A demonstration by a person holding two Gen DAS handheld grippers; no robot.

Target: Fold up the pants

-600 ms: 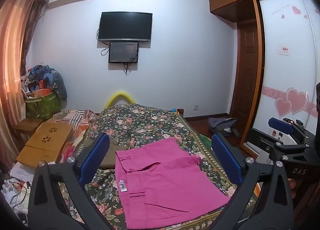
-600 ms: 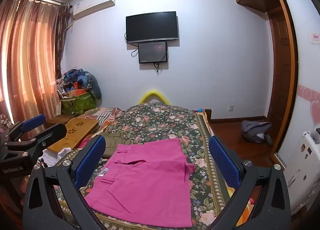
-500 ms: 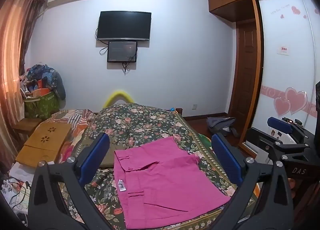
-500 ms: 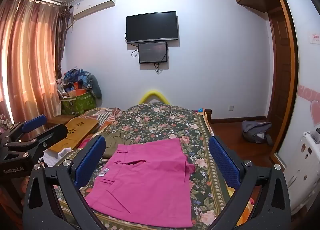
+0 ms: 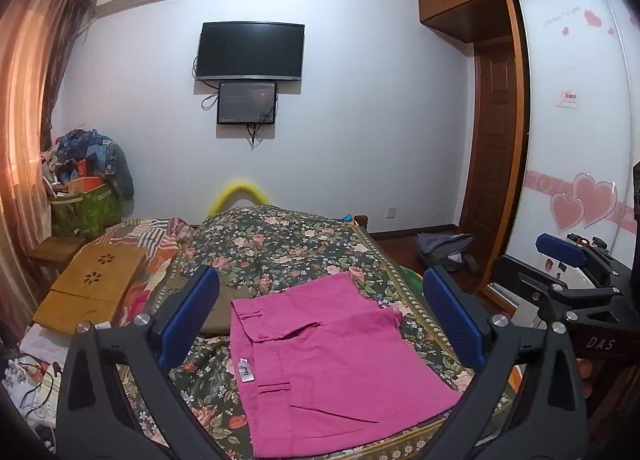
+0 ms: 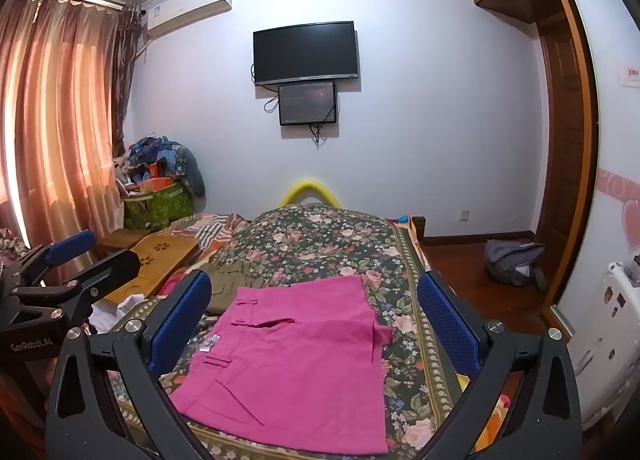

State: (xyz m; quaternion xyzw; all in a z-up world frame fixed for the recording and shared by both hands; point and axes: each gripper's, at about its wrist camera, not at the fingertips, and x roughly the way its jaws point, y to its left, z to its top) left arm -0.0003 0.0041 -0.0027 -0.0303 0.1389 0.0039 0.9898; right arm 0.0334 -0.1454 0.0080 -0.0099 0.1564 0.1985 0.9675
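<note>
Currently both grippers, L [image 5: 320,320] & R [image 6: 314,316], gape wide, empty, hovering over flat pink pants [image 5: 332,364] on bed [image 5: 280,244], prob. lining up first grab.

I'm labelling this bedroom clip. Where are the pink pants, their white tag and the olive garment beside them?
pink pants [image 5: 340,364]: left wrist view, middle of the fabric.
white tag [image 5: 245,371]: left wrist view, tag's centre.
olive garment [image 6: 228,284]: right wrist view, its exposed folds.

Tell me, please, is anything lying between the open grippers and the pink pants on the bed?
Nothing visible does. The pink pants lie flat on the floral bedspread, uncovered, before the left gripper and right gripper.
</note>
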